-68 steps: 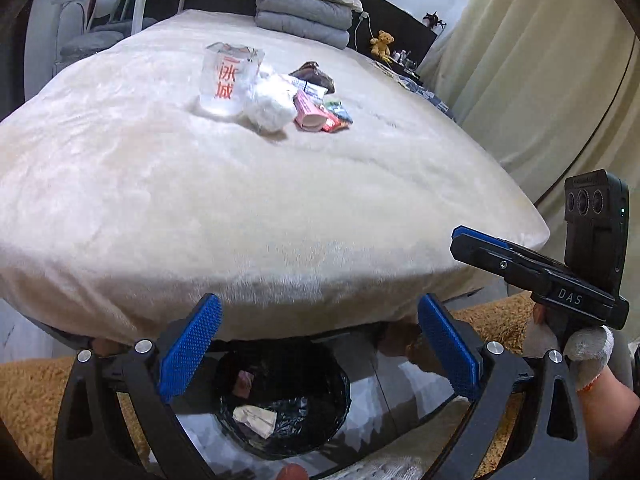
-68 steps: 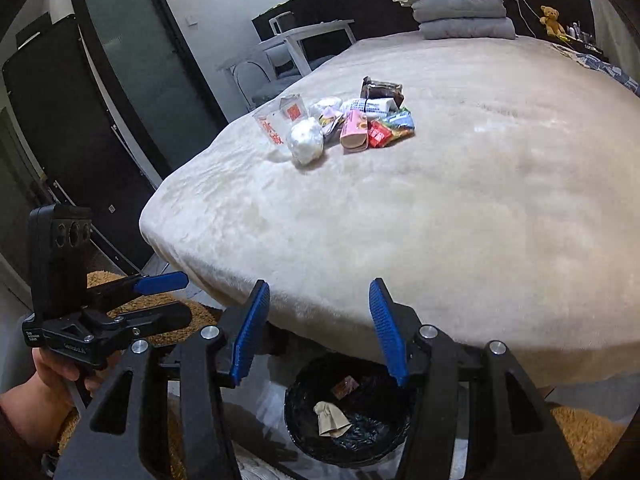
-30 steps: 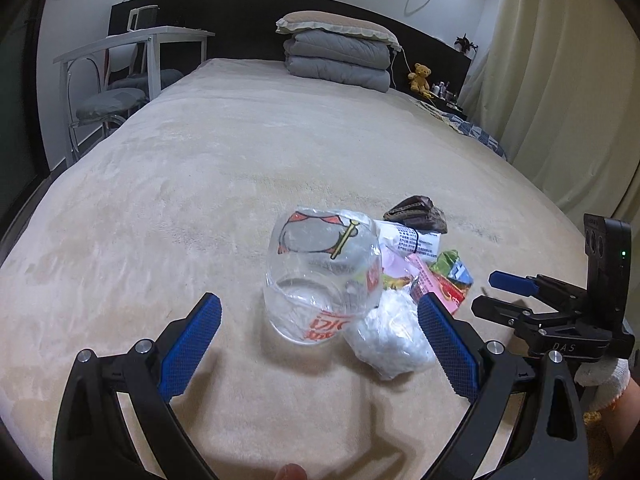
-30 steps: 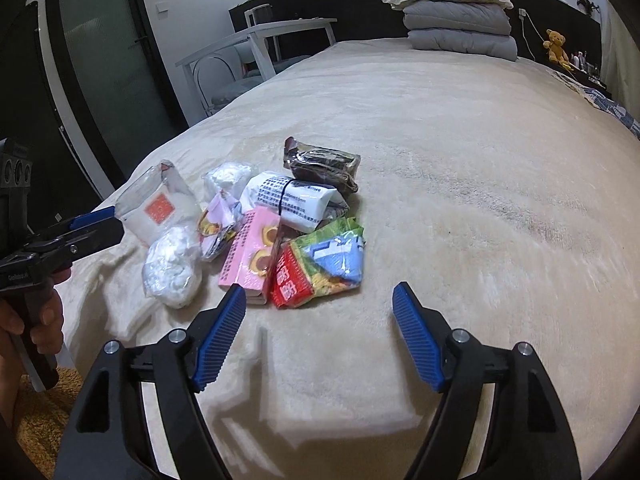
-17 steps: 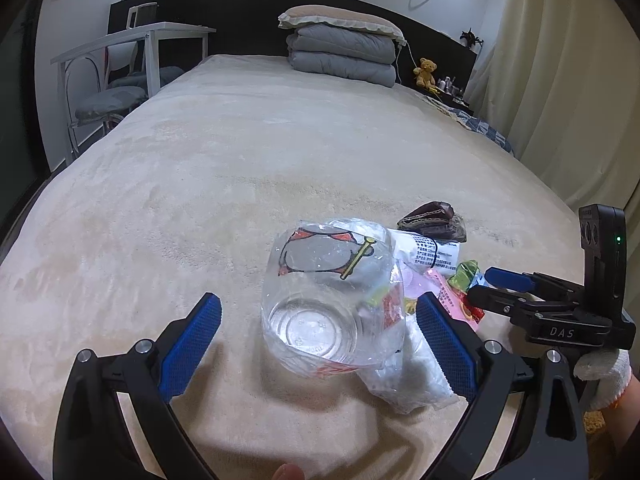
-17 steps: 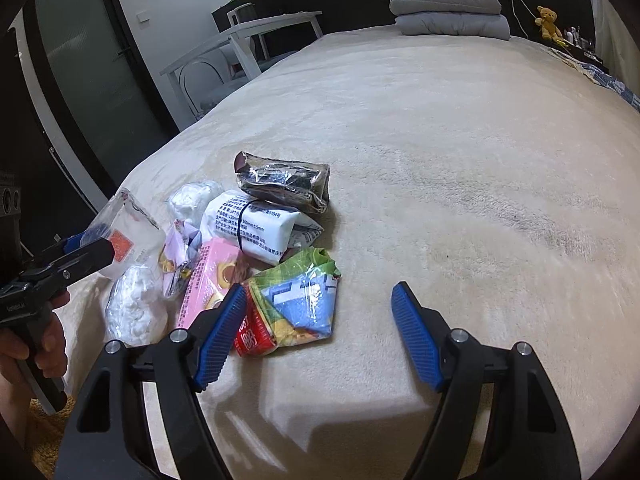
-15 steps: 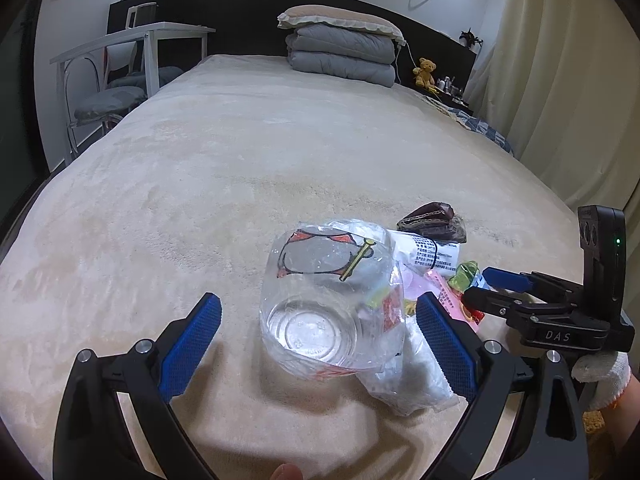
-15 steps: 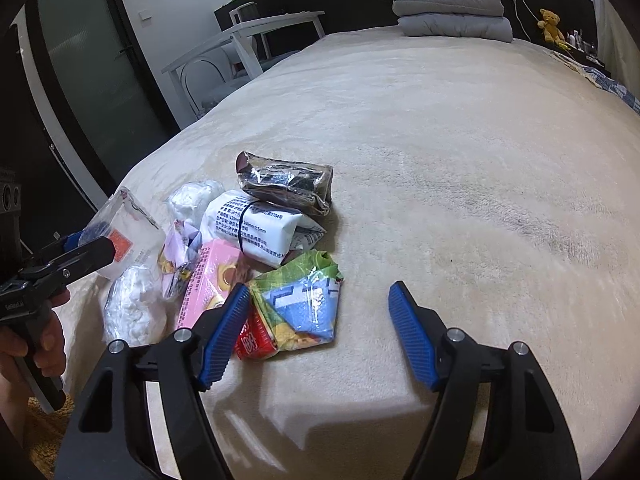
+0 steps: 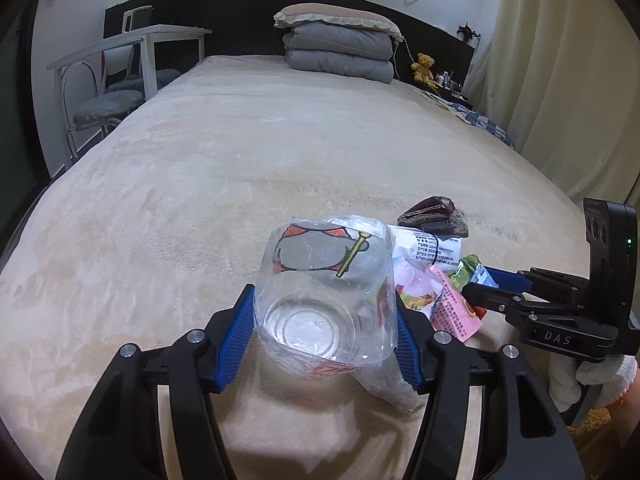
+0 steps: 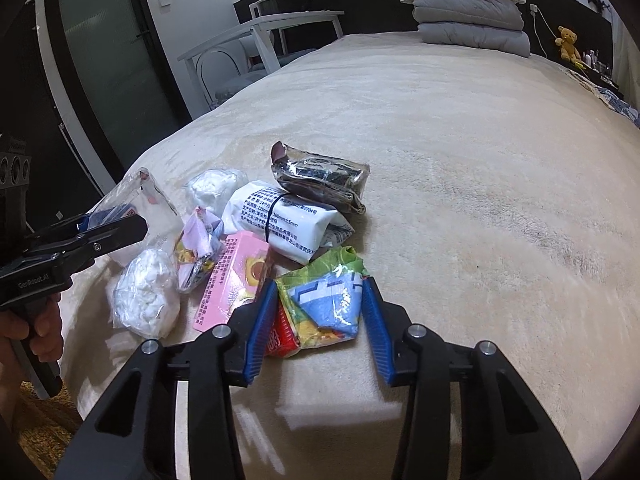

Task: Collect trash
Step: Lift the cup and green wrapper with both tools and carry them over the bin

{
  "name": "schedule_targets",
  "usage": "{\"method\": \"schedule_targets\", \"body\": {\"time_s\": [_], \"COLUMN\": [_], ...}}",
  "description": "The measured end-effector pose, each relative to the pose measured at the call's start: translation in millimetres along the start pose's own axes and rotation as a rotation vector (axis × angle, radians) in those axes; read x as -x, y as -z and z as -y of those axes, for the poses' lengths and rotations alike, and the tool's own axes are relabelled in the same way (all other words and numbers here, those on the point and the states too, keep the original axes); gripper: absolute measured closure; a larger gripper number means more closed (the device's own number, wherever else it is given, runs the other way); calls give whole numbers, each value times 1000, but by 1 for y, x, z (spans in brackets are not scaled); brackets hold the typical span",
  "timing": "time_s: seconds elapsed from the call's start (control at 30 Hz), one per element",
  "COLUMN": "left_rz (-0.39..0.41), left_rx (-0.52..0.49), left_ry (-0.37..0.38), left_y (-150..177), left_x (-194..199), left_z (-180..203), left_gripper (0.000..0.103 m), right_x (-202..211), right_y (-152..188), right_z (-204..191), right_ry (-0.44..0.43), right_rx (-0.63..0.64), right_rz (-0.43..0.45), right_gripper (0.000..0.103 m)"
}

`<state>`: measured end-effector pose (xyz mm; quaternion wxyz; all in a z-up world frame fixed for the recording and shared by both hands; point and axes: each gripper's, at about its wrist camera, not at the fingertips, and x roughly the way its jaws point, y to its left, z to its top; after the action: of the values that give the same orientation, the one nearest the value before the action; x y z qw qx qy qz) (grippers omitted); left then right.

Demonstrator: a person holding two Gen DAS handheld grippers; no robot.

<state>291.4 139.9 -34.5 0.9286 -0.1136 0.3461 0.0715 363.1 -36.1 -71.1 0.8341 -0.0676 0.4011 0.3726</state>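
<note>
A pile of trash lies on the beige bed [image 9: 200, 200]. My left gripper [image 9: 326, 328] is shut on a clear plastic cup [image 9: 324, 296], pads pressing both its sides. My right gripper [image 10: 316, 320] is shut on a green and blue snack wrapper [image 10: 328, 300] lying on the bed. Beside it lie a pink packet [image 10: 236, 280], a white tissue pack [image 10: 280, 224], a dark foil wrapper [image 10: 320, 176], a crumpled white wad [image 10: 146, 292] and a small colourful wrapper [image 10: 198, 244]. The cup also shows in the right wrist view [image 10: 140, 208].
Folded grey bedding and a pillow [image 9: 340, 48] sit at the head of the bed. A white table and chair [image 9: 116, 80] stand at the left. A teddy bear [image 9: 424, 66] sits by the headboard. Curtains [image 9: 560, 80] hang on the right.
Both grippers came from the bin at the foot of the bed up to the pile. The left jaws closed on the cup and the right jaws closed on the green and blue wrapper.
</note>
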Motion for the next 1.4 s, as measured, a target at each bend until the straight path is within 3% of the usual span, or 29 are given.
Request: {"method": "schedule_targets", "body": {"time_s": [0.03,0.07,0.33,0.97,1.4], "left_rz": [6,12,59,121,168], "left_rx": [-1,-1,3,33,68], "left_ry": [0,0,1,15,72], "left_y": [0,0,1,8,40], "left_x": [2,3,18,51,95], "left_z": [0,-1,-4,-2,14], "left_gripper": [44,44,45,45,45], "right_x": [3,6,21,75,123], "right_y": [0,0,2,19,49], "right_z": [1,4,8,12,-4], "right_ry": [7,-4,-7,41,34], "right_rx": [-6,-17,-28,-80,-108], "right_rz": [8,12,36,116,165], "right_gripper": [73,74,80,81,81]}}
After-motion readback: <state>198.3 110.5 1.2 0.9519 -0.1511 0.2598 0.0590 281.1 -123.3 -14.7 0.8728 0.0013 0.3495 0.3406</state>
